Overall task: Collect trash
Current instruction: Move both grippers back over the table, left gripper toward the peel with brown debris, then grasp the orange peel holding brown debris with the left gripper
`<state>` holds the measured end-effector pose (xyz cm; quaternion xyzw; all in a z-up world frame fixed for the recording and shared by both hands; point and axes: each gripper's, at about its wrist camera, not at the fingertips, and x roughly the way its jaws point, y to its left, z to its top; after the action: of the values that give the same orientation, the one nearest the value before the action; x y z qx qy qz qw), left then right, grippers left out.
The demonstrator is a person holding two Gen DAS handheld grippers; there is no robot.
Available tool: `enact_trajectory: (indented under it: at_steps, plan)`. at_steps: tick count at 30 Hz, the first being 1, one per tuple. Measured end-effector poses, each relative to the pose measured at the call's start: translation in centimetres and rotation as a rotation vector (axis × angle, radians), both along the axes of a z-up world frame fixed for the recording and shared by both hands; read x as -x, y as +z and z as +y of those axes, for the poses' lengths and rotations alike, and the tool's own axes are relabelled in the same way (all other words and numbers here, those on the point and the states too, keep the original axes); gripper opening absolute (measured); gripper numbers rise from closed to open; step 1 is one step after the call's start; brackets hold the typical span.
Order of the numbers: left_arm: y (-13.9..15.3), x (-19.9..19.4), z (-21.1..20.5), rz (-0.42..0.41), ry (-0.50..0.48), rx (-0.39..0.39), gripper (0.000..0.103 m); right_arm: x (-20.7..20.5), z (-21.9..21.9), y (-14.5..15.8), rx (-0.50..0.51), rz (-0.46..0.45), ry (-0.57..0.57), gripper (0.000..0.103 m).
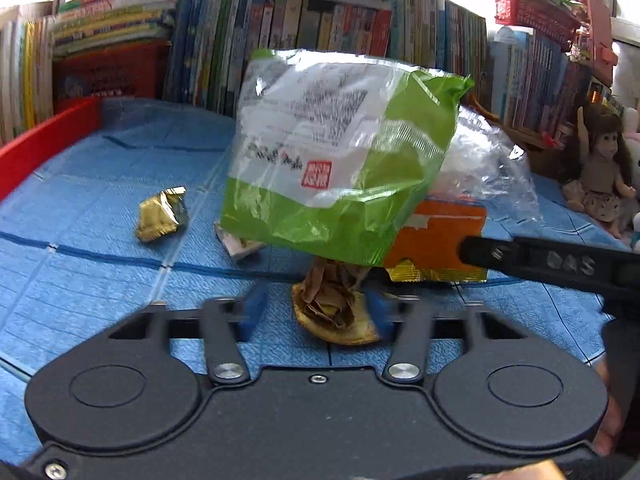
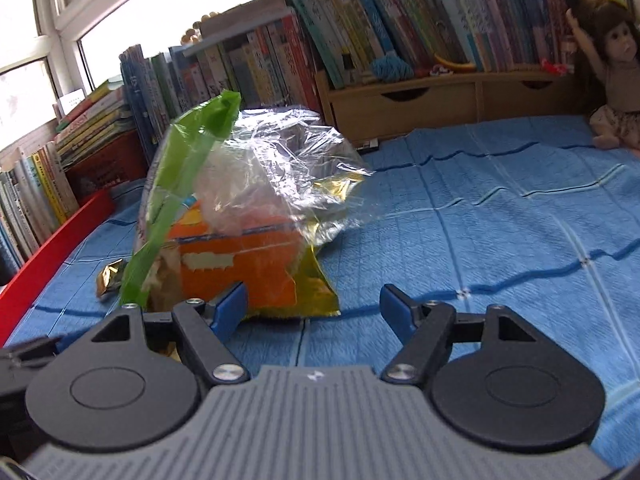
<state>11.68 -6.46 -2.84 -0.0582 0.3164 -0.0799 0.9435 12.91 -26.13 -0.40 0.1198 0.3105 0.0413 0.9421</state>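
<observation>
A green-and-white plastic bag [image 1: 340, 152] [image 2: 180, 184] stands up over a trash pile on the blue cloth. Under it lies a crumpled brown wrapper [image 1: 332, 304], which sits between the blue pads of my left gripper [image 1: 316, 312]. The left pad is clear of it, so the jaws stand open. An orange-and-gold packet [image 1: 440, 236] [image 2: 240, 264] and crinkled clear film [image 1: 492, 160] [image 2: 288, 160] lean behind the bag. My right gripper [image 2: 312, 308] is open and empty, its left fingertip just in front of the orange packet. Its black body [image 1: 560, 264] shows in the left wrist view.
A small gold wrapper [image 1: 162, 214] [image 2: 110, 278] and a white scrap [image 1: 240, 246] lie left of the pile. A red rail [image 1: 44, 140] [image 2: 52, 248] edges the left side. Rows of books [image 1: 320, 20] line the back, and a doll [image 2: 616, 68] sits at the far right.
</observation>
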Motion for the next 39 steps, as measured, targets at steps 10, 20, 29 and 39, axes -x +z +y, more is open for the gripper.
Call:
enact_trajectory:
  at_steps: [10, 20, 29, 39]
  plan:
    - [1.0, 2.8, 1.5, -0.052, -0.047, 0.012, 0.016, -2.7, 2.2, -0.9, -0.019, 0.043, 0.017, 0.026]
    - [2.5, 7.3, 4.1, -0.037, -0.100, 0.120, 0.016, 1.9, 2.8, -0.2, -0.009, 0.041, 0.119, 0.009]
    - [2.3, 10.2, 6.5, 0.014, -0.128, 0.195, 0.032, 7.9, 3.9, 0.3, 0.044, 0.022, 0.311, 0.047]
    - [1.2, 9.1, 5.9, 0.058, -0.110, 0.177, 0.051, 11.3, 8.9, -0.6, 0.228, -0.019, 0.505, 0.073]
